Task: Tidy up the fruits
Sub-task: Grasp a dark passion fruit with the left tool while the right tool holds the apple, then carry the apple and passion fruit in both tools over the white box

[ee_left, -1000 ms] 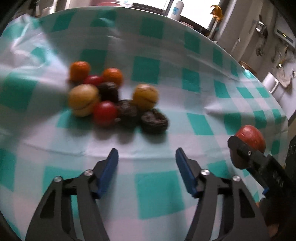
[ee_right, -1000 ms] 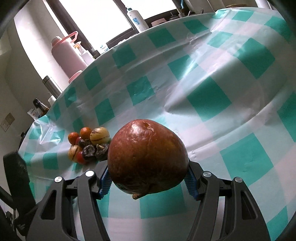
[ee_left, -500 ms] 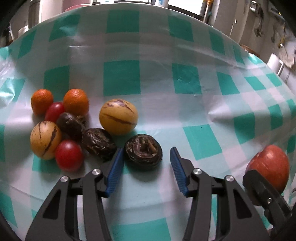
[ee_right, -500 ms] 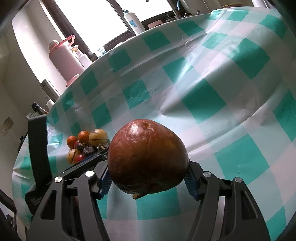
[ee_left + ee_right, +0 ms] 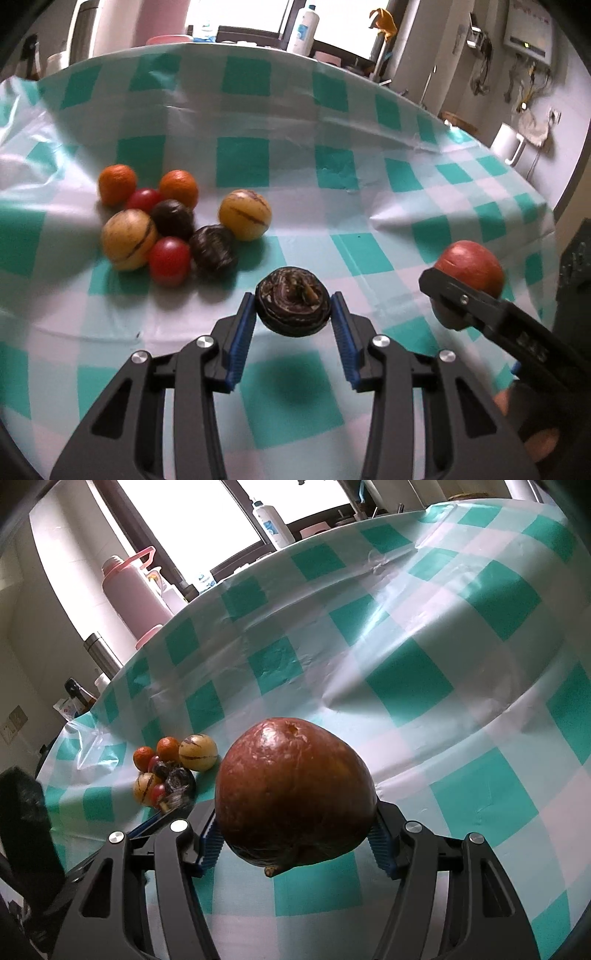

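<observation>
Left gripper (image 5: 293,317) has just closed on a dark wrinkled fruit (image 5: 293,301) and lifted it off the desk (image 5: 369,199), clear of the pile (image 5: 173,225) it lay beside, so sorting can proceed. Right gripper (image 5: 295,840) holds a large, glossy red-brown fruit (image 5: 295,790) above the checked cloth.

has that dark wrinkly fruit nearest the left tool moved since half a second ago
Yes. The dark fruit has left the fruit pile, lifted off the checked cloth in the left tool.
</observation>
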Demonstrator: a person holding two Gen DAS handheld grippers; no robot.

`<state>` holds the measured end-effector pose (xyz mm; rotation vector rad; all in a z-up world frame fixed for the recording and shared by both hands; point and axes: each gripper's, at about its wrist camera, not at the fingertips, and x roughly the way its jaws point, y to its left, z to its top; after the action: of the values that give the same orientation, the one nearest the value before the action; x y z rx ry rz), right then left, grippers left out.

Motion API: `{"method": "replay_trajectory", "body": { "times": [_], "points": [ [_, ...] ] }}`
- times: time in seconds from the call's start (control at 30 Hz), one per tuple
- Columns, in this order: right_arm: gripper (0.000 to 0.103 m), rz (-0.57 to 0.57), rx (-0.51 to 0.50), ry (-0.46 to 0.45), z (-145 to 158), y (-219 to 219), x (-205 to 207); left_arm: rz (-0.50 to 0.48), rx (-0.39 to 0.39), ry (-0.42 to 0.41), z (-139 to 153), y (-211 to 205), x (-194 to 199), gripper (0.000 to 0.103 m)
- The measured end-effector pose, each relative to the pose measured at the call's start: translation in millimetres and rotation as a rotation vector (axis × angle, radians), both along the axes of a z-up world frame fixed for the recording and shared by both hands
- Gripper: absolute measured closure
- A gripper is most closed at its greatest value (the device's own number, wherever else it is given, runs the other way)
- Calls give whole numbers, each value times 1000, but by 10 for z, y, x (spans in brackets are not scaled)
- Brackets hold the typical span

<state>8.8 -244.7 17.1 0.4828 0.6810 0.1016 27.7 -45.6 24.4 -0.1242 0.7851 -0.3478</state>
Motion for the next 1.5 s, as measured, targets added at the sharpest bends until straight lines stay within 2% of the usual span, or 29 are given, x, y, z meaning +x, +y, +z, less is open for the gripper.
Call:
{"method": "replay_trajectory", "body": {
  "times": [0.2,0.83,1.5],
  "points": [
    [39,10,15,5,-18,-22,-12,20,-12,5,-42,142,-189,61],
    [39,72,10,52,-68,75,-119,-1,61,-116,98,78,-564,61],
    [39,121,25,76,-80,90,-687,-36,55,-133,131,62,-752,61]
  ]
}}
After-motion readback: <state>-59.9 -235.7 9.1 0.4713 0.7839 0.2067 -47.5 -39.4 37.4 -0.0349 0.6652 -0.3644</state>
